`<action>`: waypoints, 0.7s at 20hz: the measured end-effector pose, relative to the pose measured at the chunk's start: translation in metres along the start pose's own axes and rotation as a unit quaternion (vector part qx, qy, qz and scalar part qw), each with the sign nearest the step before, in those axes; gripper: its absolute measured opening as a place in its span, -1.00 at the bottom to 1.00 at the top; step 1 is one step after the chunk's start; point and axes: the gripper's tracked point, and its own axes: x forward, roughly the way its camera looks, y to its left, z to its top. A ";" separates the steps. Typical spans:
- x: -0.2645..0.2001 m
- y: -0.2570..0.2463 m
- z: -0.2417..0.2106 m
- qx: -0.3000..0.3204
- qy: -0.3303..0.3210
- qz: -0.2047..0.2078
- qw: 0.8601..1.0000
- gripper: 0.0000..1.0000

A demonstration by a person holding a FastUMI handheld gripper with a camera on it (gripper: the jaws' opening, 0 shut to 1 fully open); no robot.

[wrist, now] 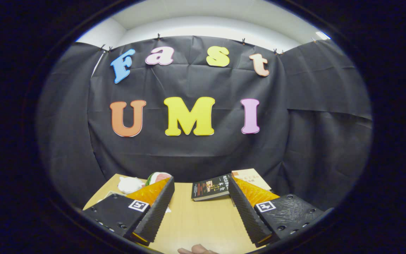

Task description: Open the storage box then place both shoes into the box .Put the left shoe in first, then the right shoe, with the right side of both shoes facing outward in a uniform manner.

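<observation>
- Fingertip [197, 249] of a person's hand pokes in at the near edge of the pale wooden table [196, 218], nearest the camera.
- Gripper [200, 208] fingers stand wide apart with bare tabletop between them, gripping nothing; it looks level and raised, probably poised before the first reach.
- Beyond the fingers, at the far edge, lie a black-covered book [210, 187] and a cream paperback [250, 177] behind it.
- Towards the far left corner sit a white crumpled object [129, 184] and a green-pink-white thing [157, 176], too hidden to identify.
- Storage box and shoes: I cannot tell where they are.
</observation>
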 end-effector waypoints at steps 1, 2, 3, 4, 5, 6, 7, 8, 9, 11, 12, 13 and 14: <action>-0.006 0.002 0.005 0.001 -0.007 -0.001 1.000 0.88; -0.014 0.006 0.011 -0.002 -0.017 -0.001 1.000 0.87; -0.020 0.011 0.016 -0.007 -0.028 -0.001 1.000 0.87; -0.026 0.017 0.021 -0.012 -0.035 0.000 0.999 0.87; -0.034 0.023 0.022 -0.016 -0.040 0.002 0.999 0.87; -0.042 0.027 0.025 -0.019 -0.044 0.000 0.999 0.87; -0.051 0.028 0.029 -0.022 -0.046 -0.006 0.999 0.88; -0.058 0.028 0.034 -0.020 -0.051 -0.012 0.998 0.88; -0.065 0.029 0.037 -0.015 -0.054 -0.016 0.998 0.89; -0.077 0.028 0.043 -0.007 -0.059 -0.028 0.998 0.89; -0.082 0.030 0.047 -0.005 -0.063 -0.028 0.998 0.89; -0.087 0.033 0.049 -0.006 -0.066 -0.029 0.997 0.89; -0.091 0.033 0.050 -0.008 -0.065 -0.031 0.997 0.89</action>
